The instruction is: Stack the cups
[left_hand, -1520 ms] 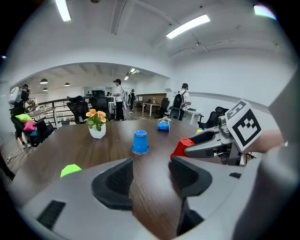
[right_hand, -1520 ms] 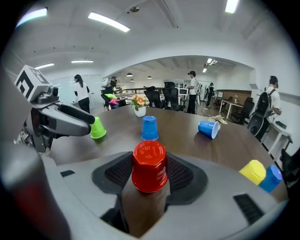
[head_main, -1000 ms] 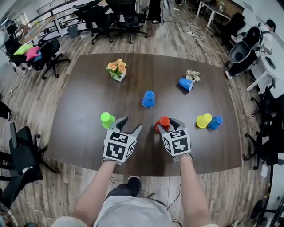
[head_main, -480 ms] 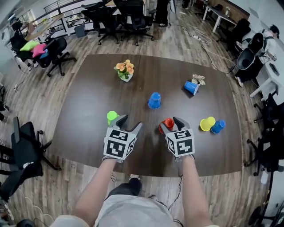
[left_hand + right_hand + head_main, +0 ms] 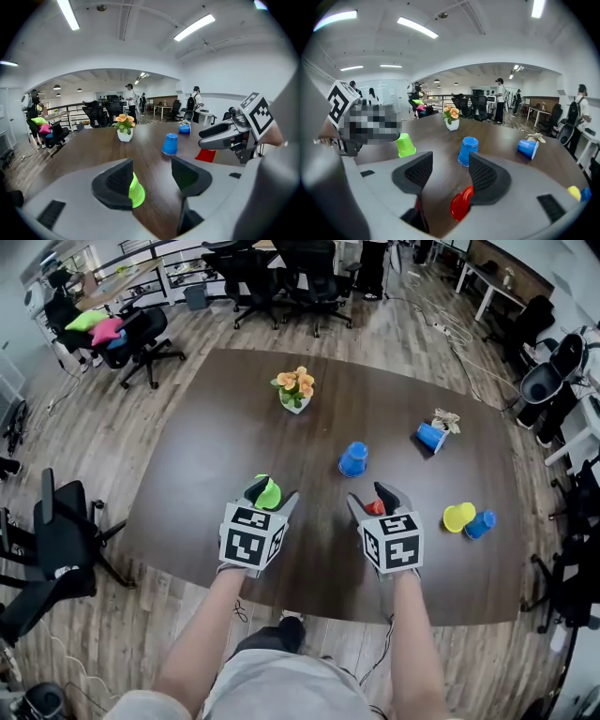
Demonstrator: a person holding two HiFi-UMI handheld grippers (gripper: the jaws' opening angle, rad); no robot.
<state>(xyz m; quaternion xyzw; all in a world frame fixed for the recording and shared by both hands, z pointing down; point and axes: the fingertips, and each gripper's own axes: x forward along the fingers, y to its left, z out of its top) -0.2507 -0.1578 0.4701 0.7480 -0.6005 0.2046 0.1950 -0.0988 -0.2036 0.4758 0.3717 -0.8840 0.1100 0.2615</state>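
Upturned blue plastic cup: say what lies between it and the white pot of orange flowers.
Nothing: in the head view, only bare dark wooden tabletop separates the upturned blue plastic cup from the white flowerpot.

A big dark table (image 5: 206,456) stands on a wood floor (image 5: 103,427). A little white pot of orange flowers (image 5: 296,389) sits at 12 o'clock. Black office chairs (image 5: 272,268) stand behind it. Green and pink cushions (image 5: 94,326) lie at 10 o'clock.

- table (image 5: 187,465) left half bare, free passage
- upturned blue cup (image 5: 353,458) blocks centre lane
- flower pot (image 5: 296,390) further back, left of it
- yellow cup (image 5: 458,517) crowds right side
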